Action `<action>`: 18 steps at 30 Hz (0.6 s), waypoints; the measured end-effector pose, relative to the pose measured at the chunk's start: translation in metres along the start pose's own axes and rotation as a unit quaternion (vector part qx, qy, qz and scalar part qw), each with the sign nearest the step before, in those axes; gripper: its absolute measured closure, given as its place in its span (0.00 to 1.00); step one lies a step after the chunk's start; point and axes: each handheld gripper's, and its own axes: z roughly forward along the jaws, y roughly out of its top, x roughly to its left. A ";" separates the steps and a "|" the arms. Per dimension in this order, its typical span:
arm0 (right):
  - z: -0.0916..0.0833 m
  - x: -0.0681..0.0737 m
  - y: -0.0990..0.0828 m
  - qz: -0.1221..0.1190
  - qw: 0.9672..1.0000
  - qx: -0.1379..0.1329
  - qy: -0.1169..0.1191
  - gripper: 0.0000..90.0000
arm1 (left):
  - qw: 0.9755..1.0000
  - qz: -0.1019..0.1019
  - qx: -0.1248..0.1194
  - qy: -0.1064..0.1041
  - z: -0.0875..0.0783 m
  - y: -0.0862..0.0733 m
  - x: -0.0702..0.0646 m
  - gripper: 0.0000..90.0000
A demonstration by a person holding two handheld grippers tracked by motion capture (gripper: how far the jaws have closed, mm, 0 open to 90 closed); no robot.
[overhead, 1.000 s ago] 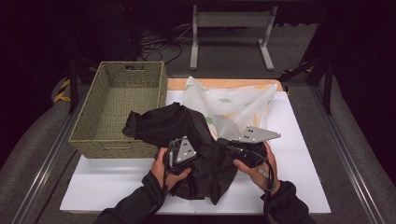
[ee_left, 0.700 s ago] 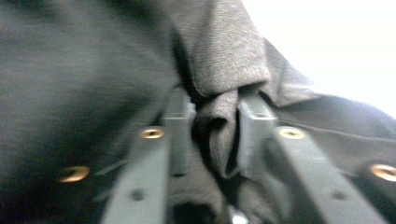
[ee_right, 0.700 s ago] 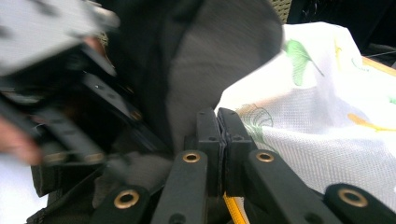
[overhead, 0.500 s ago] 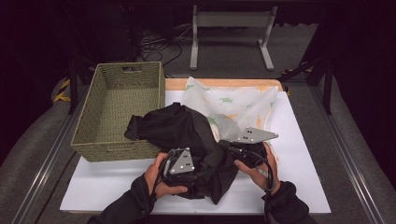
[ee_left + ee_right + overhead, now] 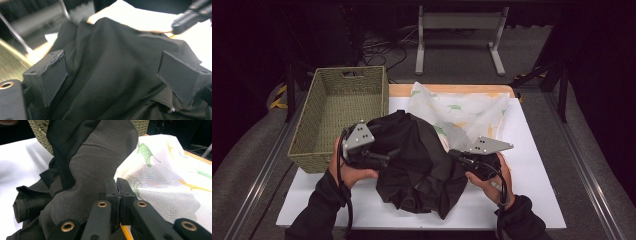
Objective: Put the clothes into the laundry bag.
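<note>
Now the black garment lies beneath the just-opened left tongs; right tongs clamp its edge.

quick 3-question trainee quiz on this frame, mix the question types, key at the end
1. True or false: the left gripper is clamped on the black garment.
2. What lies under the garment at the table's far side? A) a patterned white cloth B) a towel C) a box
3. Which side of the table is the wicker basket on in the high view?

Key
1. False; its jaws have just been opening and stand wide apart, off the fabric.
2. A, the patterned white cloth.
3. The left side.
</note>
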 end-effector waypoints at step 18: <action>-0.002 -0.001 0.000 0.004 1.000 -0.007 -0.006 0.98 | 0.998 0.018 -0.029 -0.056 0.004 -0.004 -0.016 0.91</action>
